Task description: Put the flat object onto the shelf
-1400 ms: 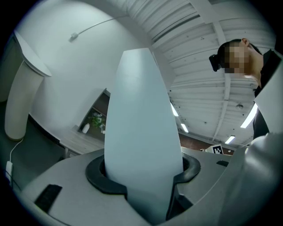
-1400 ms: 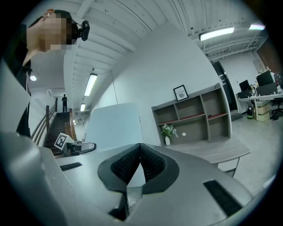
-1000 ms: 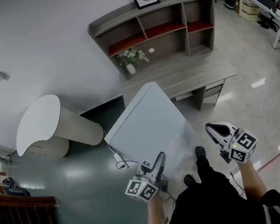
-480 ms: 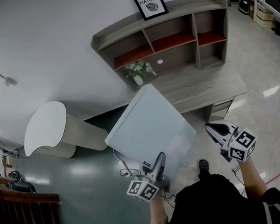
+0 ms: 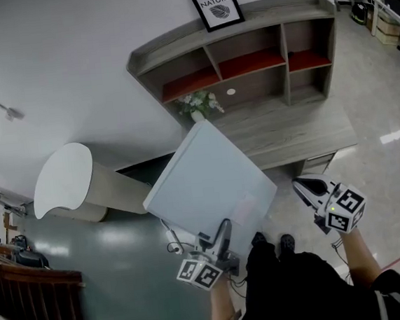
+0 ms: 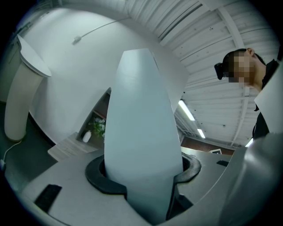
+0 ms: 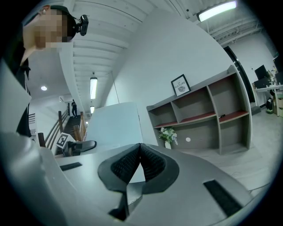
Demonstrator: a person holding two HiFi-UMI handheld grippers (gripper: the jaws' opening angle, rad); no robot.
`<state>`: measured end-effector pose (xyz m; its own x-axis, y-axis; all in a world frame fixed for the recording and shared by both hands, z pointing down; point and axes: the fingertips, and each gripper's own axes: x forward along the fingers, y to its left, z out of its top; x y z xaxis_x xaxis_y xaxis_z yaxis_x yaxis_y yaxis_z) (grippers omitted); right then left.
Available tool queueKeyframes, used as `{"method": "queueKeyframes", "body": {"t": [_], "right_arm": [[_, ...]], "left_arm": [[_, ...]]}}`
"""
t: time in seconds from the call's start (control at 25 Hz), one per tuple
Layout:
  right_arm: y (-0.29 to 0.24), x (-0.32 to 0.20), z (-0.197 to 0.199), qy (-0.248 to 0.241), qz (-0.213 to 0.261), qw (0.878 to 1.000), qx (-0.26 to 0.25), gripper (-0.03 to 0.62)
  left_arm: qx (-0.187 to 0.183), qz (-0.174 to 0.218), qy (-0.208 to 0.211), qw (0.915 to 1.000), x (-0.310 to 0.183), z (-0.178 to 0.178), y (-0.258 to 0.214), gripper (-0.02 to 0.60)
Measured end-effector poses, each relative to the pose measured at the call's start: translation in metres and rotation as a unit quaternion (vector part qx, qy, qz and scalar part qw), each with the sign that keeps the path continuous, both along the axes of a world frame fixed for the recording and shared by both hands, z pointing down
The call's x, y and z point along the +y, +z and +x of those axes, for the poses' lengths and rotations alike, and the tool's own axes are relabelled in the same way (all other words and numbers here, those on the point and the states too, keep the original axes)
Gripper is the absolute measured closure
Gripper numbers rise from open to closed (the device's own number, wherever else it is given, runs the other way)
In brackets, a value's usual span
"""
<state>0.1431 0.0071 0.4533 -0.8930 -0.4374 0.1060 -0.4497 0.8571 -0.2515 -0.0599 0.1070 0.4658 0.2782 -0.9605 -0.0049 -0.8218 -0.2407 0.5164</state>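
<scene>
A large flat pale-blue board [image 5: 209, 183] is held up at a slant in front of me, its lower corner between the jaws of my left gripper [image 5: 224, 232], which is shut on it. In the left gripper view the board [image 6: 141, 128] rises straight out of the left gripper [image 6: 142, 178] and hides most of what lies ahead. My right gripper [image 5: 303, 186] is off to the board's right, shut with nothing in it; its pads [image 7: 148, 161] meet at the tip. The grey shelf unit [image 5: 245, 46] with red-lined compartments stands against the wall beyond the board.
A grey desk top [image 5: 291, 122] runs below the shelf, with a small vase of flowers [image 5: 198, 107] at its left end. A framed print [image 5: 216, 4] leans on top of the shelf. A white round-topped column [image 5: 65, 179] lies at the left. A dark railing [image 5: 24, 306] is at bottom left.
The shelf and desk have shifted right and down in the head view. The board, still gripped, has shifted a little left. Both grippers keep their states.
</scene>
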Motion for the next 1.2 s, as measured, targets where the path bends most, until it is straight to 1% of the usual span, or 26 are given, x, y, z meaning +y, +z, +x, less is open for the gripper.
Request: {"method": "queueKeyframes", "body": {"t": [0.12, 0.36, 0.56, 0.72, 0.84, 1.04, 1.2], "right_arm": [[0.005, -0.007, -0.001, 0.001, -0.005, 1.0, 0.003, 0.582], [0.012, -0.028, -0.007, 0.006, -0.009, 1.0, 0.012, 0.582], [0.007, -0.054, -0.021, 0.015, 0.0, 1.0, 0.014, 0.582], [0.004, -0.084, -0.041, 0.022, 0.005, 1.0, 0.014, 0.582], [-0.005, -0.109, -0.062, 0.023, 0.014, 0.999, 0.017, 0.582], [-0.022, -0.155, -0.091, 0.037, 0.024, 0.999, 0.017, 0.582], [-0.033, -0.188, -0.112, 0.048, 0.033, 0.998, 0.019, 0.582]], "left_arm": [[0.003, 0.0, -0.002, 1.0, -0.008, -0.002, 0.002, 0.313], [-0.002, 0.001, 0.007, 1.0, -0.036, -0.011, 0.004, 0.313], [-0.008, 0.015, 0.018, 0.9997, -0.068, -0.026, -0.003, 0.313], [-0.009, 0.025, 0.027, 0.9993, -0.102, -0.045, -0.008, 0.311], [-0.016, 0.034, 0.032, 0.9988, -0.132, -0.066, -0.016, 0.311], [-0.014, 0.053, 0.044, 0.9975, -0.184, -0.1, -0.035, 0.313], [-0.029, 0.065, 0.063, 0.9955, -0.217, -0.123, -0.052, 0.311]]}}
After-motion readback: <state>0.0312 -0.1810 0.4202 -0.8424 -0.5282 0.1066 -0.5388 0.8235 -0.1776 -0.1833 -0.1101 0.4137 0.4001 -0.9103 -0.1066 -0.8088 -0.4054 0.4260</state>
